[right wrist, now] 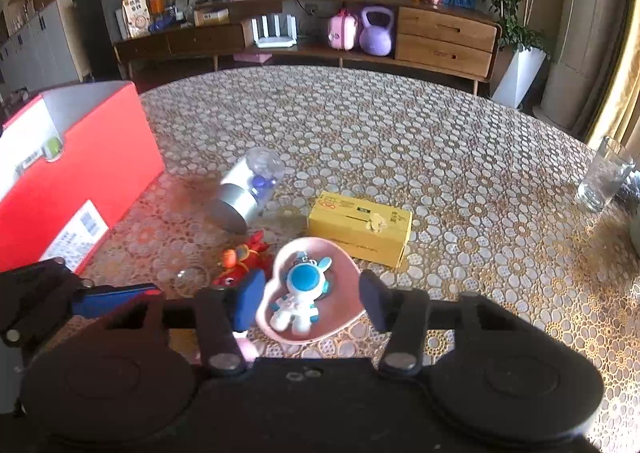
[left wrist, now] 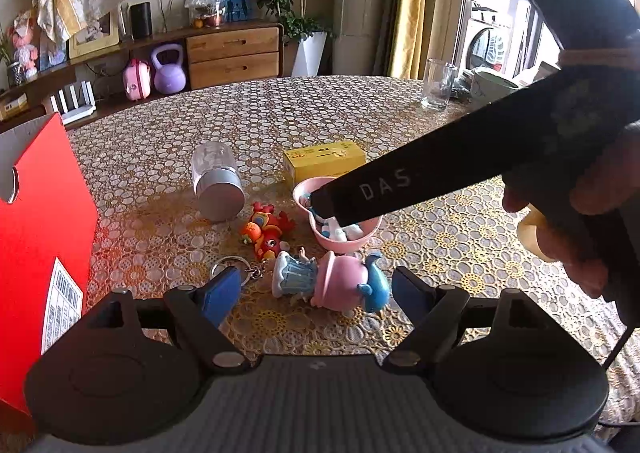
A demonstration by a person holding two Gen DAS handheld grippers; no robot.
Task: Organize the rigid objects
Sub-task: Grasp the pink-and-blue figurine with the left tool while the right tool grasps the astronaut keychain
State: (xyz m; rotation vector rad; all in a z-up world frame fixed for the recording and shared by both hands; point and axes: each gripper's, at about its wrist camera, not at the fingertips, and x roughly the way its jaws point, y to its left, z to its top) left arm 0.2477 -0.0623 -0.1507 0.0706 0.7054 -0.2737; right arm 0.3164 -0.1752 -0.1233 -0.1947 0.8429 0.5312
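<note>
My right gripper [right wrist: 308,303] is released above the pink bowl [right wrist: 352,269]; my left gripper [left wrist: 316,293] is released around the figurine [left wrist: 328,283].

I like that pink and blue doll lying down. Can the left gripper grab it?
Probably yes. The left gripper is open, and the doll lies on the table right between its fingers, with nothing in front of it.

Left gripper [left wrist: 316,285] fingers [left wrist: 222,291] spread wide around the toppled pink figurine [left wrist: 332,283].

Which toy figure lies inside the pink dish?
The white-and-blue astronaut. It lies in the heart-shaped pink dish; the red toy and the pink-and-blue doll lie on the table.
</note>
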